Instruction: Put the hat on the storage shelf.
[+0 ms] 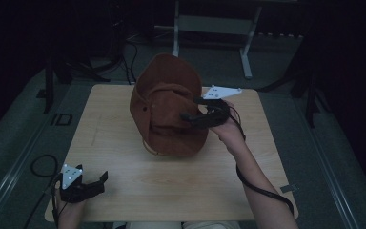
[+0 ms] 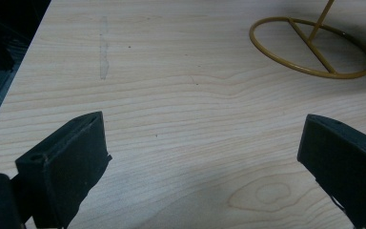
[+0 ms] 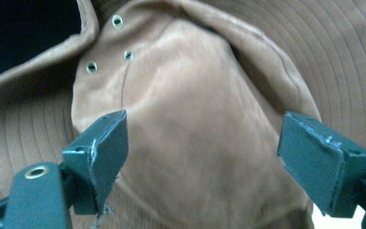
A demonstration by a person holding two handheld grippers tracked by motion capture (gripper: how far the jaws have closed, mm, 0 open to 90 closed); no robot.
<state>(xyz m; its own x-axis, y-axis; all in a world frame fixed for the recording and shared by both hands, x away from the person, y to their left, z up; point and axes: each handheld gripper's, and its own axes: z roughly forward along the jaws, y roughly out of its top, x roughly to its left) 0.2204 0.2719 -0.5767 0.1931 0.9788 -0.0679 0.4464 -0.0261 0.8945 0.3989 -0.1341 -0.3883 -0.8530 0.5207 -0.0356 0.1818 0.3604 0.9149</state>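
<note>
hat: brown suede brimmed hat (image 1: 167,107), raised above the worktop (image 1: 124,176) near its centre, perched on a stand, tilted toward the person
stand: gold wire hat stand (image 2: 311,46); ring base flat on the worktop, stem rising out of frame
right claw: right claw (image 1: 196,114) at the hat's crown, jaws spread wide either side of the crown, not clamped on anything; contact with the suede probably none, hard to call in the dim light
left claw: left claw (image 1: 100,181) at the near-left corner of the worktop, low over the wood, jaws apart, holding nothing
where: hat and right claw mid-worktop; left claw well apart from both
risk: hat sits loose and tilted on a thin stem, so a sideways push from the right claw could slide it off or tip the light stand over
risk 2: soft crown may crumple if pinched, so the grip may catch a fold only and slip
view diff: left gripper view shows the stand's ring base and crossbar, mostly hidden under the brim in the high view
view diff 2: right gripper view shows three metal eyelets (image 3: 117,21) and stitched brim rings; the high view resolves one eyelet at best
</note>
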